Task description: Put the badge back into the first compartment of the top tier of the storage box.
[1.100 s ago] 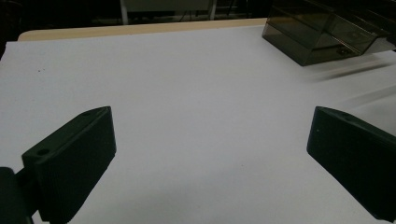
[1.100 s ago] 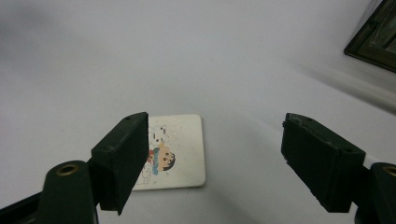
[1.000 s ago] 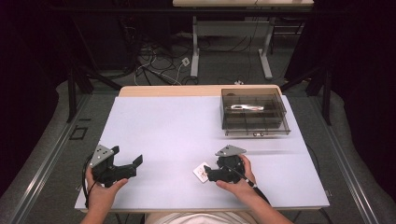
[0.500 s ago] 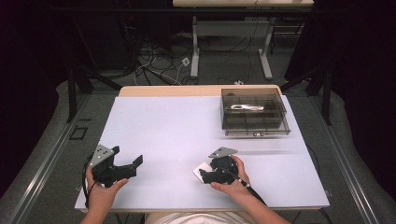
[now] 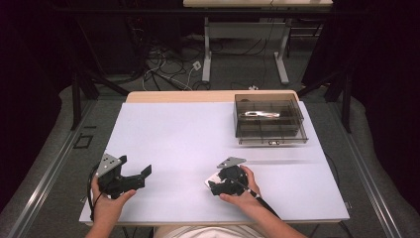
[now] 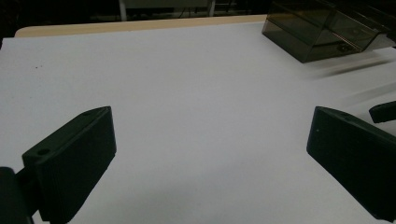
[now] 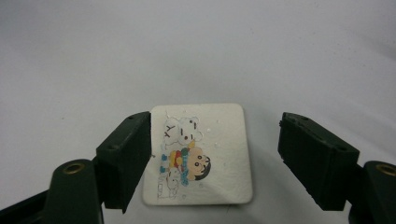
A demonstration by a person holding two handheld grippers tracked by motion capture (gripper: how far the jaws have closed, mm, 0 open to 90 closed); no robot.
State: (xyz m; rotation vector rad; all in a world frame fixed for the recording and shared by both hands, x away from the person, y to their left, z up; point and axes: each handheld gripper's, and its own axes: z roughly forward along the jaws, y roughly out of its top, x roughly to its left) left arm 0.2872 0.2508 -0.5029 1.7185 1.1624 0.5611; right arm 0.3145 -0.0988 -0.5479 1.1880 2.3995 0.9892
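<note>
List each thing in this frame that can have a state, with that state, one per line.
left gripper: jaws wide open, nothing between them, held over bare table.
right gripper: jaws open, set either side of the card, not closed on it.
card: lying flat on the table, picture side up.
smoked plastic box: upright at the table's far right, a pale item inside; lid state unclear.
table: covered by a white sheet.

White cartoon-printed card [image 7: 201, 154], black tongs [image 7: 215, 158], smoky transparent box [image 5: 269, 119]
</note>
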